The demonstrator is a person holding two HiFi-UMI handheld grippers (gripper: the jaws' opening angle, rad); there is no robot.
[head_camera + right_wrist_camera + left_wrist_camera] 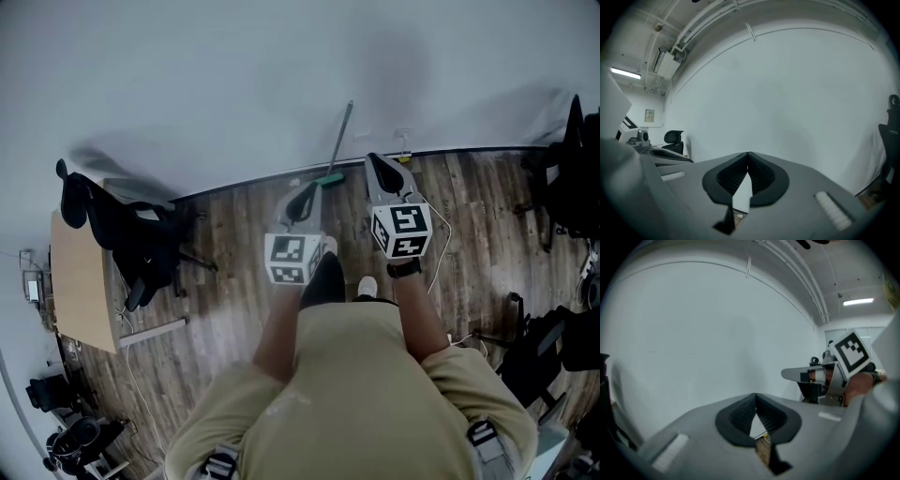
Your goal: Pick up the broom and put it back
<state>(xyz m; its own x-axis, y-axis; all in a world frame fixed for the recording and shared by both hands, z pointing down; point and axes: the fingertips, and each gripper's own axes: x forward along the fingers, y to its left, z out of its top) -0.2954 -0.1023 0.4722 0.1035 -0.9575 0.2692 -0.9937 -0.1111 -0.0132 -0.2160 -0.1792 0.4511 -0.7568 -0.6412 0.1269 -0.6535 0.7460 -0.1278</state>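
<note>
The broom [340,137] leans against the white wall, its grey handle slanting up and its green head at the floor edge. It shows only in the head view. My left gripper [307,192] points at the wall just left of the broom head, its jaws closed tip to tip with nothing between them [755,395]. Just right of the broom head, my right gripper [375,161] is likewise shut and empty [748,153]. Neither touches the broom. In the left gripper view, the right gripper's marker cube [851,352] shows at the right.
A black office chair draped with dark clothing [131,234] stands at the left beside a wooden desk [80,281]. More dark chairs [567,178] are at the right. A thin cable [441,239] lies on the wood floor. The white wall is close ahead.
</note>
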